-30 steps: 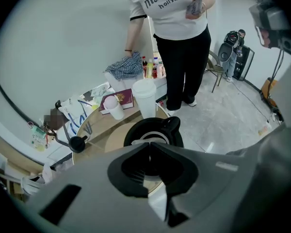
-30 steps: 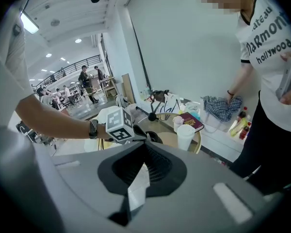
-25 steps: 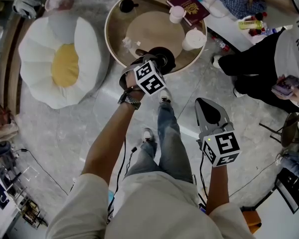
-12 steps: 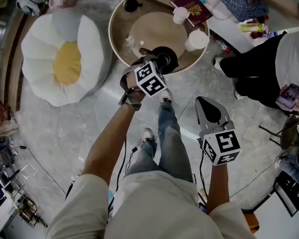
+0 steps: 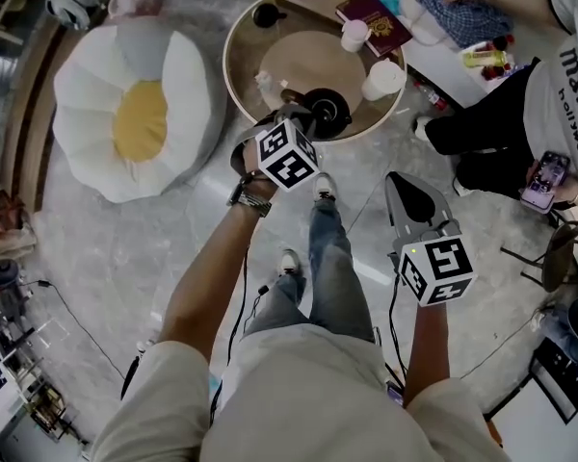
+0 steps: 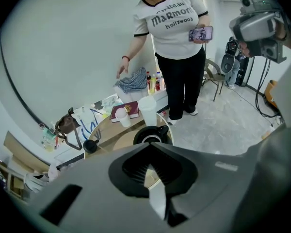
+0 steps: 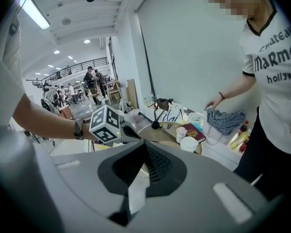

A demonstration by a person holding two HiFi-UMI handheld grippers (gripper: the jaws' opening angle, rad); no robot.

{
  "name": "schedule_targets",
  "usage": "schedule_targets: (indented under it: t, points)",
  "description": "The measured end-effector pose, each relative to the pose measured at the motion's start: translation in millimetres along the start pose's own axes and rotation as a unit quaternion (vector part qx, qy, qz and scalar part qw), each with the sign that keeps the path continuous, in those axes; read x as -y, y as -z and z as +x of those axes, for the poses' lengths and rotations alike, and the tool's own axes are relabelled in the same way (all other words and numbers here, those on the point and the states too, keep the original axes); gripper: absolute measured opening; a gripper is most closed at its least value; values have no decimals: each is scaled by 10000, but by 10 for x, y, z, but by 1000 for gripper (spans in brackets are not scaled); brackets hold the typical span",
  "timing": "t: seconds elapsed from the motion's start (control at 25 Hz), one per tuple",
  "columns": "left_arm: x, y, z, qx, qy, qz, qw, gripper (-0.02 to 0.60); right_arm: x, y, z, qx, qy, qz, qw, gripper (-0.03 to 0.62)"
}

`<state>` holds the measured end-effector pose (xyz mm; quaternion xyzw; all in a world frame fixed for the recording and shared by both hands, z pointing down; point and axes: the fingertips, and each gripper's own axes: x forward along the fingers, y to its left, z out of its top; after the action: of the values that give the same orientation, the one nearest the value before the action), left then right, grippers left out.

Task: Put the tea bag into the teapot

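My left tongs (image 6: 150, 144) have just been closing and are now fully shut, tips meeting, with nothing visibly pinched between them. Just beyond their tips sits the black teapot (image 6: 157, 131), mouth open, on the round wooden table (image 5: 308, 61). Something pale shows inside, but I cannot tell whether it is the tea bag. My right tongs (image 7: 141, 145), off to the right over the floor, are closed and empty. Past the teapot lies 1 red booklet (image 6: 127, 110), its gold print unreadable. A bystander's white T-shirt (image 6: 172, 18) reads "MaRmon" and "hollywood".
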<state>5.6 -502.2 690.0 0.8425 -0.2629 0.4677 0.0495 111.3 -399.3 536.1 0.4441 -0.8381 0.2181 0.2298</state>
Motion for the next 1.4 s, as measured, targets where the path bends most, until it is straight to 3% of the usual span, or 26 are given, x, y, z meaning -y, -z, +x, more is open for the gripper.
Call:
schedule_targets:
  t: [0.68, 1.4]
  points:
    - [536, -199, -1689, 974, -533, -161, 9937, 6, -810, -322, -777, 594, 65, -471, 9971, 9]
    - [1246, -184, -3495, 2228, -949, -547, 9687, 6, -1852, -499, -1785, 1290, 287, -767, 9883, 8]
